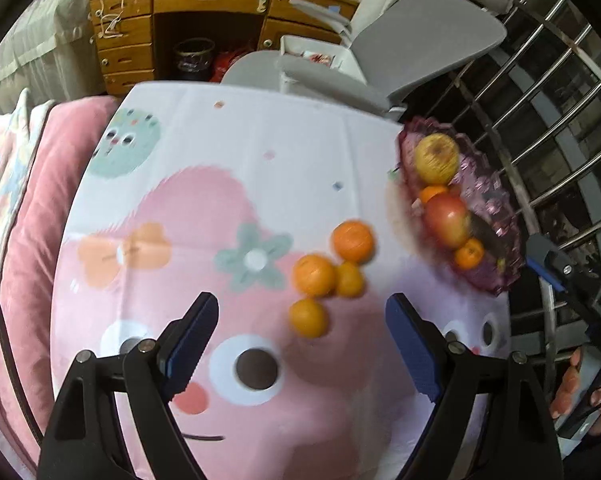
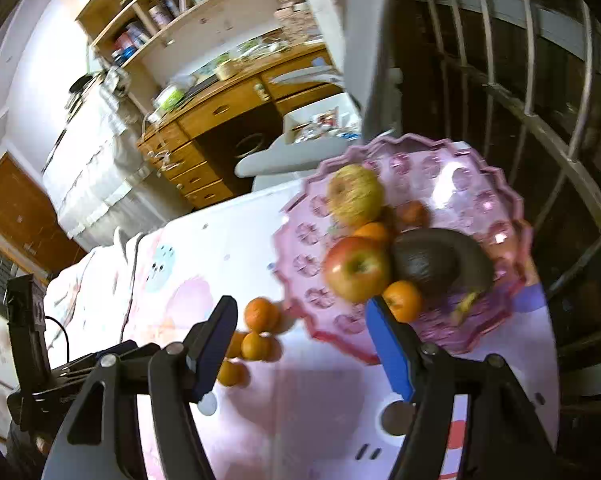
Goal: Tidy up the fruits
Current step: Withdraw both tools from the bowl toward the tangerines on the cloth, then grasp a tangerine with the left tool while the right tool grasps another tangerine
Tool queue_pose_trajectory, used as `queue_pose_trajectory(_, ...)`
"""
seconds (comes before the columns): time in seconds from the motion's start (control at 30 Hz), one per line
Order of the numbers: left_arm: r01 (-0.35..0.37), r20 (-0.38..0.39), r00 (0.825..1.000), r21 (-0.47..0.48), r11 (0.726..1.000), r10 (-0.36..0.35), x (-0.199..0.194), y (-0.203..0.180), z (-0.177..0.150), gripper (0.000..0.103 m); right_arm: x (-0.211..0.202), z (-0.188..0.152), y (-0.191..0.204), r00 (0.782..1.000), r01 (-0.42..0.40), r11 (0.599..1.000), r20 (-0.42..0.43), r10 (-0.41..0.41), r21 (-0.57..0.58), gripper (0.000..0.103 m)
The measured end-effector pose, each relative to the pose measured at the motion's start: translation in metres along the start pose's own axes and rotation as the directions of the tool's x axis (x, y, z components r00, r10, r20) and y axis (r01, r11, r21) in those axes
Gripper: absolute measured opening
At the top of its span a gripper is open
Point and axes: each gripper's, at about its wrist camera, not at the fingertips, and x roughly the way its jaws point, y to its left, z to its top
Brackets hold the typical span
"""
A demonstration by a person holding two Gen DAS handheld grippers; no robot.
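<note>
Across the cartoon tablecloth (image 1: 228, 140), four loose oranges (image 1: 314, 275) lie at one o'clock, just beyond the nearer left gripper (image 1: 300, 344), both grippers' jaws spread empty.

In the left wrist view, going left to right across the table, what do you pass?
Pink cushion → orange bow print → green flower print → loose oranges → purple fruit plate with apples.

Bright daylight, motion blur, heavy fisheye edge distortion
</note>
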Motion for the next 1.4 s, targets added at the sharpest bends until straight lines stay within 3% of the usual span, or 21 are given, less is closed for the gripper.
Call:
queue_pose_trajectory(0.17,0.005,-0.032,0.999,-0.013,1.000,-0.005,0.019,0.018,-0.019,0.085,0.021,-0.019,0.021,0.997,-0.055,0.998,-0.047,0.054,-0.034,0.067)
queue_pose_trajectory(0.4,0.029,-0.049,0.998,-0.002,1.000,-0.029,0.049,0.021,-0.035,0.085,0.051,-0.049,0.046,0.998,-0.008,0.979,-0.067,-0.006,-0.203,0.067)
queue_pose_trajectory(0.53,0.064,-0.056,0.996,-0.015,0.998,-0.065,0.065,0.021,-0.037,0.084,0.065,-0.065,0.054,0.997,0.004,0.947,-0.072,-0.029,-0.322,0.067)
queue_pose_trajectory(0.73,0.095,-0.075,0.993,-0.011,0.995,-0.095,0.083,0.019,-0.036,0.081,0.082,-0.085,0.060,0.996,0.054,0.868,-0.035,-0.082,-0.493,0.067)
queue_pose_trajectory(0.97,0.119,-0.075,0.990,0.001,0.993,-0.119,0.095,0.011,-0.028,0.074,0.105,-0.091,0.054,0.997,0.035,0.821,-0.040,-0.071,-0.570,0.067)
queue_pose_trajectory(1.2,0.117,-0.075,0.991,0.018,0.993,-0.115,0.099,0.008,-0.018,0.058,0.121,-0.092,0.054,0.998,0.007,0.794,-0.045,-0.043,-0.608,0.060)
queue_pose_trajectory(1.4,0.153,-0.106,0.983,0.013,0.988,-0.151,0.103,0.006,-0.016,0.041,0.129,-0.089,0.057,0.999,-0.006,0.794,-0.044,-0.026,-0.608,0.053)
